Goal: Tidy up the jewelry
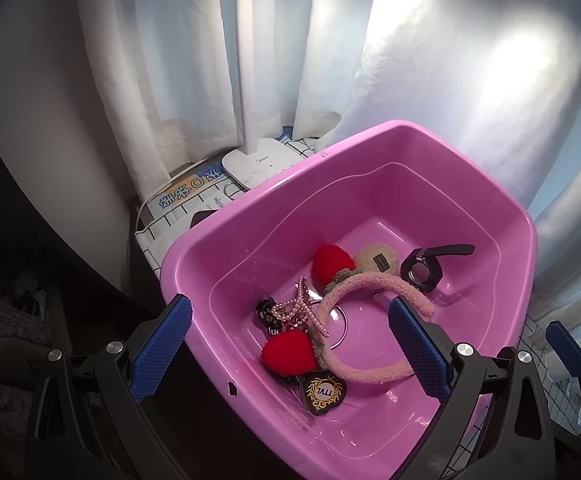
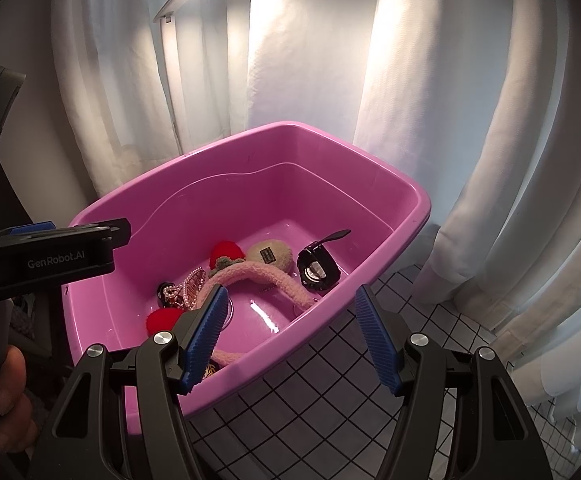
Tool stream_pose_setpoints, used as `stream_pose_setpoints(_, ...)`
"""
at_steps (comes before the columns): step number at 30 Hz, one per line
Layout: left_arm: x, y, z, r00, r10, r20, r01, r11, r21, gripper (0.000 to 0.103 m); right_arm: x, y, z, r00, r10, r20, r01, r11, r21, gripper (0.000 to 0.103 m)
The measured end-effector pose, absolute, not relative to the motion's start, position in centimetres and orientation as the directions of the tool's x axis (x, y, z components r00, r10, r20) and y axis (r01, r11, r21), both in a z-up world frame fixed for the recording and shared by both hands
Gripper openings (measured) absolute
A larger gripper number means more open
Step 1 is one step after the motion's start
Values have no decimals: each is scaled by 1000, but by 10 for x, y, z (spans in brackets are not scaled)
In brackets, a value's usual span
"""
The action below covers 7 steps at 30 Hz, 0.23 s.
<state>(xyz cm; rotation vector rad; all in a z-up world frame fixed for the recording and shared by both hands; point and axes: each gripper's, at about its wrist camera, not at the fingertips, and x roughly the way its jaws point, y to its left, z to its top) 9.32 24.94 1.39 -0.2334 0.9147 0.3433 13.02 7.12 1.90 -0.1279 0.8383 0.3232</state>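
Note:
A pink plastic tub [image 1: 370,140] [image 2: 250,136] holds the jewelry: a fuzzy pink headband [image 1: 370,372] [image 2: 266,276] with two red pom-poms [image 1: 288,354], a pearl hair clip [image 1: 298,312] [image 2: 192,284], a black watch [image 1: 422,270] [image 2: 318,270], a beige puff [image 1: 376,262] [image 2: 270,258] and a black heart badge [image 1: 324,394]. My left gripper [image 1: 290,344] is open and empty, its jaws astride the tub's near left corner. My right gripper [image 2: 290,320] is open and empty, over the tub's near right rim. The left gripper also shows in the right wrist view [image 2: 50,256].
The tub stands on a white cloth with a black grid [image 2: 330,392]. A white desk lamp base [image 1: 258,164] stands behind the tub at the left. White curtains [image 2: 470,120] hang close behind and to the right. A printed paper [image 1: 186,196] lies by the lamp.

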Motion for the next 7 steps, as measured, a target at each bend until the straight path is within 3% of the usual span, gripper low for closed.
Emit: stream_pose_setpoints(7, 91, 250, 17, 567, 205, -798, -399, 916, -48, 97, 128, 72, 20, 625, 231, -746, -331, 943, 15, 63)
